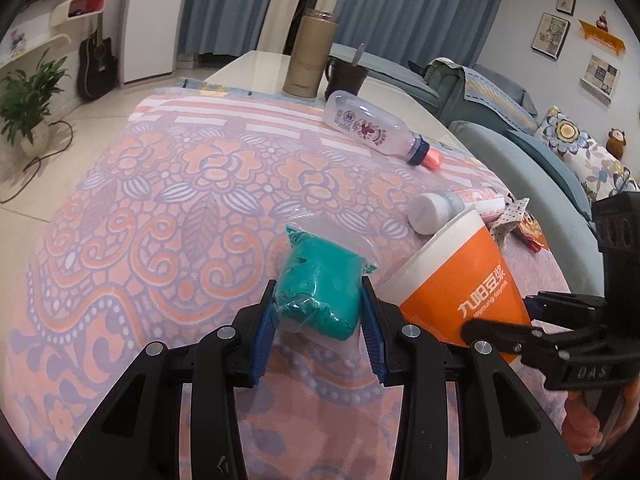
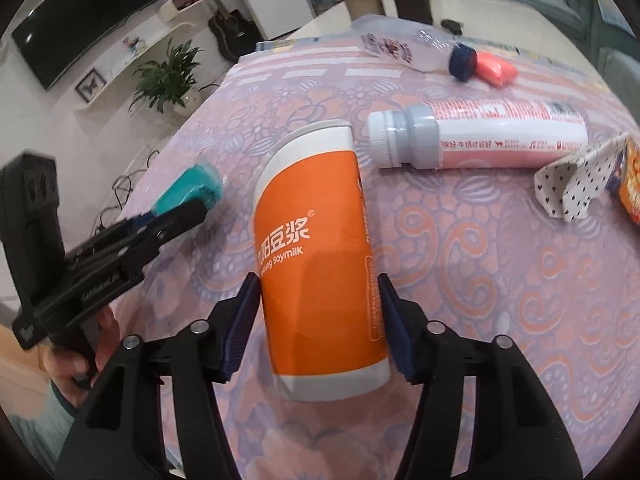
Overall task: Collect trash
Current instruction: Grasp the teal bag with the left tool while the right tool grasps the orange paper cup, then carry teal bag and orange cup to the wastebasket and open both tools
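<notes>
Right wrist view: right gripper fingers straddle orange cup, contact unclear. Left gripper pinches teal bag. Squeeze cup gently, avoid crushing.

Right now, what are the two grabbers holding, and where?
The left gripper squeezes the teal bag by its sides. The right gripper straddles the orange cup's lower body.

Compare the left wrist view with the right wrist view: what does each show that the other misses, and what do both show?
Left wrist only: a tan flask and a dark mug at the table's far end. Right wrist only: the wall TV and the person's hand on the left gripper's handle. Both: the left gripper shut on the teal bag, the right gripper around the orange cup, and the clear bottle.
</notes>
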A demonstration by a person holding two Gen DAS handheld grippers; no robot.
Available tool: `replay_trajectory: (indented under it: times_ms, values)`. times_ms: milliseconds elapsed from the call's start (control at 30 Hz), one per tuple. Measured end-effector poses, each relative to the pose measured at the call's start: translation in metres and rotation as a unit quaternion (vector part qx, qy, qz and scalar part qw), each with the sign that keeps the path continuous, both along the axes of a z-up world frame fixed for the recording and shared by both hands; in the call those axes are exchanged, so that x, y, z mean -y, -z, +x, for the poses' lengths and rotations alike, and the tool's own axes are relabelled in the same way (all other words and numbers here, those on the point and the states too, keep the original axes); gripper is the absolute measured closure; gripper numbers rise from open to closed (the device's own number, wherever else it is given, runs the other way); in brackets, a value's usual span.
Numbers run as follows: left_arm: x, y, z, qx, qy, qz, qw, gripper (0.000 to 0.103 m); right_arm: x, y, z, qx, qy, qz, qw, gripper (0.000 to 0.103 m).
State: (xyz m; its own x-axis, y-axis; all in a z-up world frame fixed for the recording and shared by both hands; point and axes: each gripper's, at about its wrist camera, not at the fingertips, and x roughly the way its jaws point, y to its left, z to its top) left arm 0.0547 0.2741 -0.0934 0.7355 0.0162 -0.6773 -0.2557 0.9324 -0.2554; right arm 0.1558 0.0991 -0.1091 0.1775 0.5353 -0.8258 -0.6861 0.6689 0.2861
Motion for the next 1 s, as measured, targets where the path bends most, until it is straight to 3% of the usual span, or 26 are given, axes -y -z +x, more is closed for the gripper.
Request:
replay_trajectory:
  times_ms: [167,467,700,867,1000]
  values:
    - [0.012,-0.016,0.001,0.017,0.014,-0.003,0.9997,0.066,0.027,-0.027,-0.014,0.043,0.01,0.012,0.999,0.05]
    - [0.081,-0.07,0.022,0.074,0.085,0.009,0.9936,0.066,0.134,-0.084,-0.011,0.084,0.114,0.076,0.987,0.05]
    - [0.152,-0.105,0.046,0.113,0.15,0.01,0.9822,0.066,0.229,-0.114,-0.008,0.135,0.219,0.088,0.962,0.05]
    - [0.208,-0.122,0.065,0.134,0.202,0.01,0.9703,0.066,0.292,-0.118,-0.008,0.155,0.283,0.091,0.942,0.05]
    - [0.253,-0.12,0.087,0.127,0.237,0.012,0.9631,0.066,0.348,-0.111,-0.008,0.149,0.334,0.11,0.924,0.05]
